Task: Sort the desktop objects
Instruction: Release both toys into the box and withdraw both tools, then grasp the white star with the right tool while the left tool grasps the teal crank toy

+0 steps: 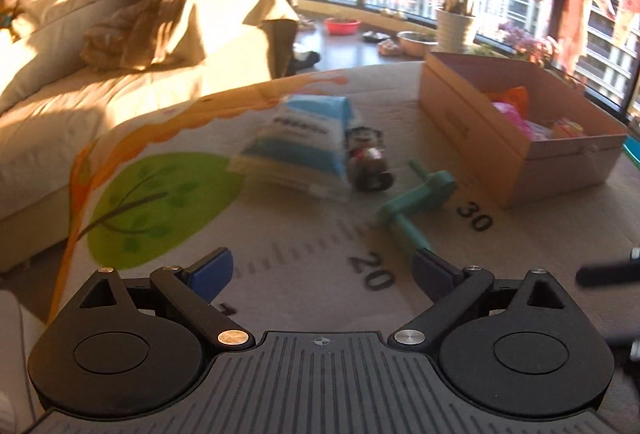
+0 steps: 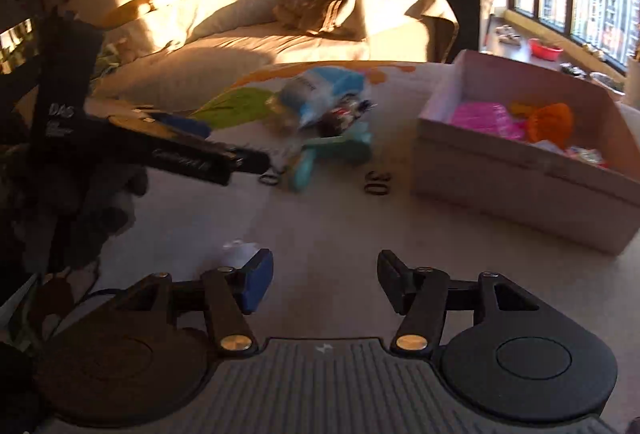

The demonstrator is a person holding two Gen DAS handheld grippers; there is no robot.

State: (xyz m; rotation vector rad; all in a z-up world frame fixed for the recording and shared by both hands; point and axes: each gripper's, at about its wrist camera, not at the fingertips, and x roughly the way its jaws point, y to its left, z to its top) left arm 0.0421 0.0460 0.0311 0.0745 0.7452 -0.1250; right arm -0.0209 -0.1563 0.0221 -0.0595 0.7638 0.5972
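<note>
R hand-held gripper empty (jaws apart); box ahead.

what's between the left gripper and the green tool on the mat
Nothing visible. The left gripper is open and empty, and only bare mat lies ahead of it. The green tool lies ahead near its right finger, with the blue packet beyond.
</note>
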